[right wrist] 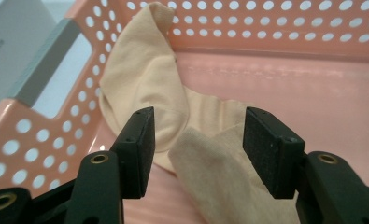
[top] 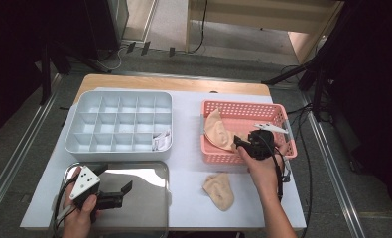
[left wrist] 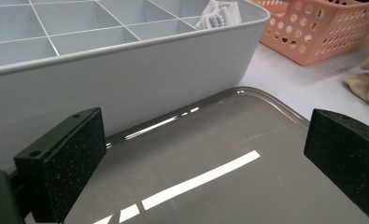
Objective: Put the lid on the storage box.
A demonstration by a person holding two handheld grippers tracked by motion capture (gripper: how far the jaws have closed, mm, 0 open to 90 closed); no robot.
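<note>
Beige sock (right wrist: 173,107) between parted right claw (right wrist: 196,149) jaws — basket (right wrist: 285,84) interior close-up.

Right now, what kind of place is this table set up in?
Probably a recording studio or lab, not a home: dark stands and cables ring the table, where a divided organiser, a pink basket and a metal tray are laid out for a sorting exercise.

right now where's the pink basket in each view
High view: the pink basket sits right of centre on the white table cover, with the right hand-held gripper reaching into it.
Left gripper view: its perforated corner is at top right, beyond the grey divided tray.
Right gripper view: its perforated walls and floor surround the open jaws.
Shared landmark: the beige sock inside it, also in the high view.
</note>
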